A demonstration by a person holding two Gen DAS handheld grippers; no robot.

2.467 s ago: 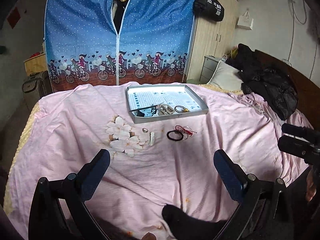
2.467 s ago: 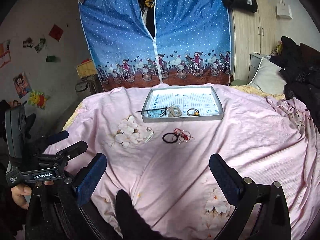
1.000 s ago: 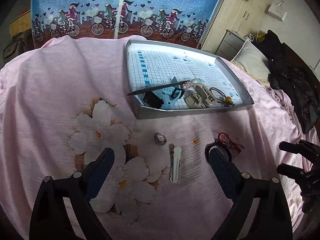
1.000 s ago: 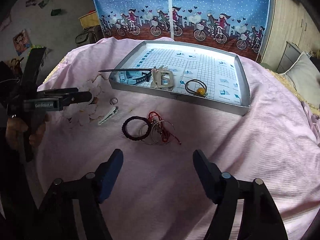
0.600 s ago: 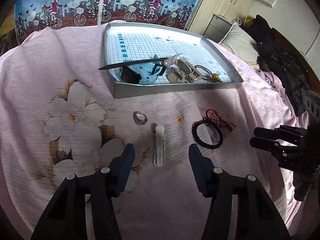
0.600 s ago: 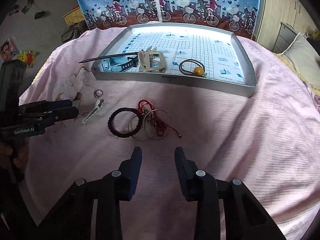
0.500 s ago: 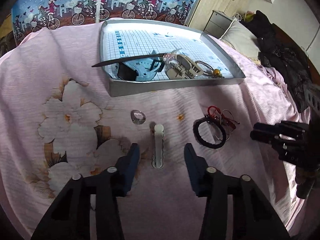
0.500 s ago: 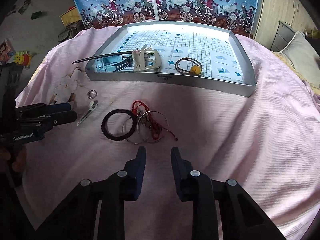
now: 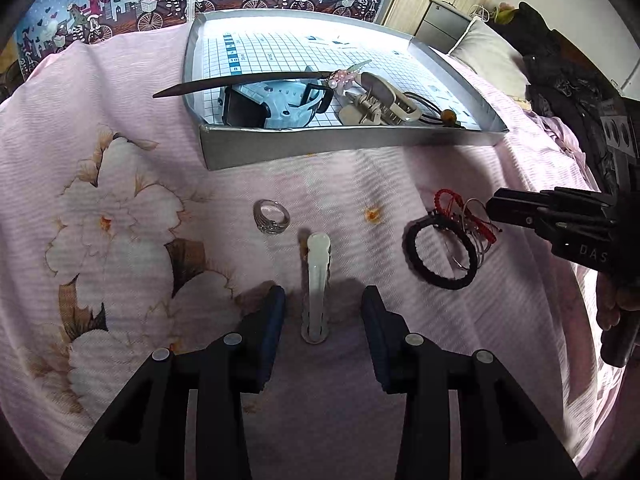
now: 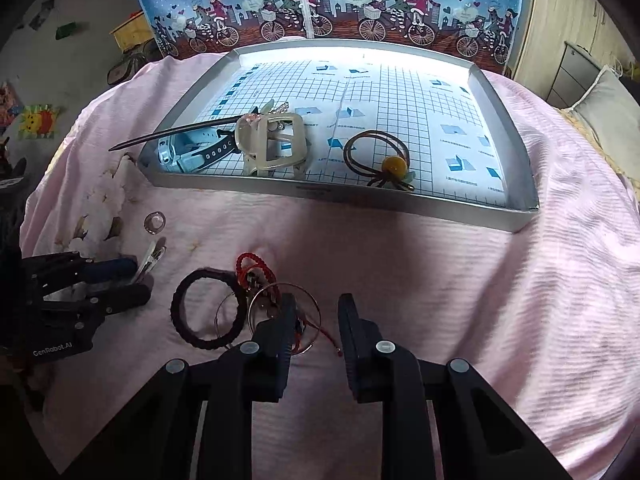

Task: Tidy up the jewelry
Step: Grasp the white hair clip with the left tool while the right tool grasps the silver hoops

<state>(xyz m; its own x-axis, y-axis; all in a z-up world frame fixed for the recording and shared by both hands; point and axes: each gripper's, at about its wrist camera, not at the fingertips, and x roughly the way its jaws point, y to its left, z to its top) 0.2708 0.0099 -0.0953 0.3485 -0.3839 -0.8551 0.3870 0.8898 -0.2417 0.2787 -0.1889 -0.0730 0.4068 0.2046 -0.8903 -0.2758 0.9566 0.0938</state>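
Note:
A white hair clip [image 9: 318, 280] lies on the pink bedspread, its near end between the fingers of my left gripper [image 9: 323, 312], which is open and not touching it. A silver ring [image 9: 271, 216] lies just left of the clip. To the right lie a black hair tie [image 9: 440, 256] and a red cord with thin hoops [image 9: 464, 216]. My right gripper [image 10: 316, 320] is open and low over the hoops and red cord [image 10: 276, 300], its left finger covering part of them. The black hair tie [image 10: 208, 308] sits left of it. The left gripper [image 10: 136, 280] straddles the clip [image 10: 152, 258].
A silver tray [image 10: 320, 192] with grid paper sits beyond the loose items. It holds a dark hair stick [image 10: 172, 134], a blue watch [image 10: 188, 152], a beige claw clip [image 10: 276, 144] and a brown hair tie with a yellow bead [image 10: 394, 166]. A pillow and dark clothes lie far right.
Both grippers have moved forward and down toward the loose items, and their jaws have narrowed. The left now straddles the white clip; the right has come over the hoops.

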